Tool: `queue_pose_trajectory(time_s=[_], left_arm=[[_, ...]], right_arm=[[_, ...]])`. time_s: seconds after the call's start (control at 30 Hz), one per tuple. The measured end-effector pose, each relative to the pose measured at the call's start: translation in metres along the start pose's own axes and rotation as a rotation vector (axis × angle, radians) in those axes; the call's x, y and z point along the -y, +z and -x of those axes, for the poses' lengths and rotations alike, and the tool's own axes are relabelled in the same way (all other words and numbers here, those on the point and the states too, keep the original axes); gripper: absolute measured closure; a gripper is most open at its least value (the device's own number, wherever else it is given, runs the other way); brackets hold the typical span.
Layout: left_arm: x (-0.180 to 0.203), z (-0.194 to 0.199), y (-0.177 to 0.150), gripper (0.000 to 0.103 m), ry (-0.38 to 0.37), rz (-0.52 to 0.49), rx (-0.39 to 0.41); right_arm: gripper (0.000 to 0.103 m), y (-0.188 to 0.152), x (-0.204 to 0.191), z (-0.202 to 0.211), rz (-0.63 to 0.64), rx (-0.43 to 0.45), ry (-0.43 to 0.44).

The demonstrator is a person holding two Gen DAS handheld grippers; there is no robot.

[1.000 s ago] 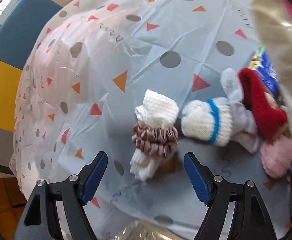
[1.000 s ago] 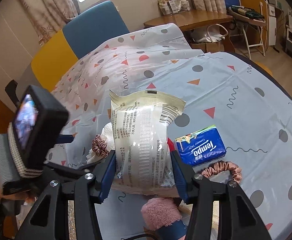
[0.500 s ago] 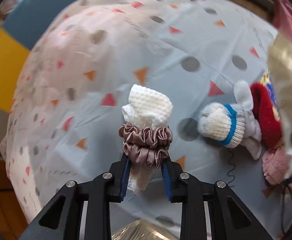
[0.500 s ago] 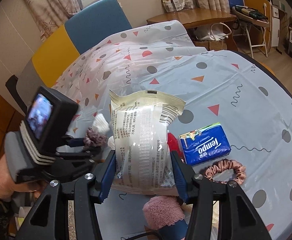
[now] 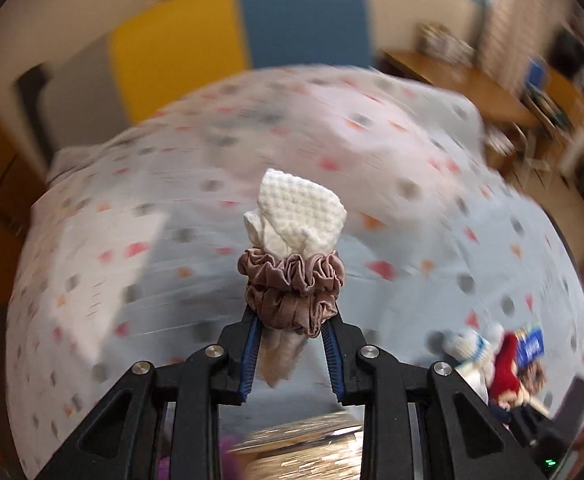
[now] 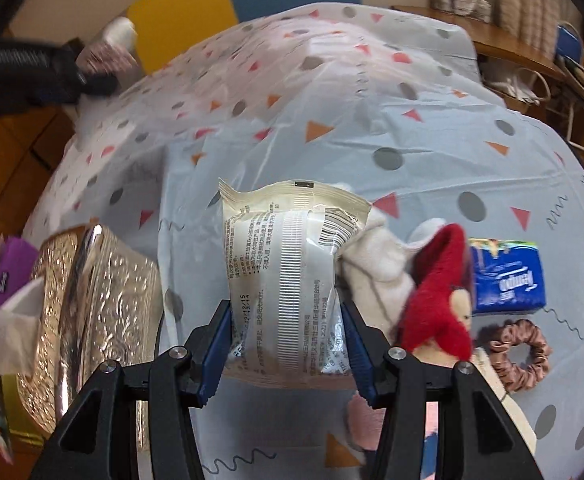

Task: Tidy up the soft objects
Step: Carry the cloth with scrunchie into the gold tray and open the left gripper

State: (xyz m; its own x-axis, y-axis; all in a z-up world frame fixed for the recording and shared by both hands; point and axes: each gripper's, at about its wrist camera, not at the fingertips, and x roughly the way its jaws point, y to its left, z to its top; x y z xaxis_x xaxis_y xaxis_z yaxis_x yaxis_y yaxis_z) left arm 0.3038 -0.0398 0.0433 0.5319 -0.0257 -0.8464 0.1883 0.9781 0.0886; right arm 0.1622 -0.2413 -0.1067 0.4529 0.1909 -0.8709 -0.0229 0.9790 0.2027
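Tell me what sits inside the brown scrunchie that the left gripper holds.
A rolled white waffle cloth runs through the brown scrunchie, sticking out above and below. The banded middle is covered.

A chair [image 5: 276, 20] with a blue and yellow back stood at the far side of the table, whose cloth [image 6: 372, 92] was pale with grey dots and coloured triangles. Far right was a wooden desk [image 5: 464, 80] against a cream wall. Wooden floor [image 6: 16, 160] showed on the left.

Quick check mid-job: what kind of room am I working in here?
Most likely a home dining or living room: a table under a patterned plastic tablecloth, a blue and yellow upholstered seat back, and a wooden side table by the window.
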Motion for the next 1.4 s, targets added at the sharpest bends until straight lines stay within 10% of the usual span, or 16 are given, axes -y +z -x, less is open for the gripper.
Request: queue_pose_trajectory(time_s=[0.53, 0.97, 1.4], left_arm=[[-0.227, 0.094, -0.143, 0.073, 0.141, 0.362, 0.125], [-0.257, 0.021, -0.303, 0.073, 0.060, 0.565, -0.074], [-0.255, -0.024, -0.282, 0.050, -0.029, 0.617, -0.083]], right_arm=[[0.049, -0.014, -0.015, -0.036, 0.087, -0.072, -0.099], [0.049, -0.017, -0.020, -0.036, 0.113, -0.061, -0.114], [0.049, -0.017, -0.023, -0.036, 0.134, -0.045, -0.126]])
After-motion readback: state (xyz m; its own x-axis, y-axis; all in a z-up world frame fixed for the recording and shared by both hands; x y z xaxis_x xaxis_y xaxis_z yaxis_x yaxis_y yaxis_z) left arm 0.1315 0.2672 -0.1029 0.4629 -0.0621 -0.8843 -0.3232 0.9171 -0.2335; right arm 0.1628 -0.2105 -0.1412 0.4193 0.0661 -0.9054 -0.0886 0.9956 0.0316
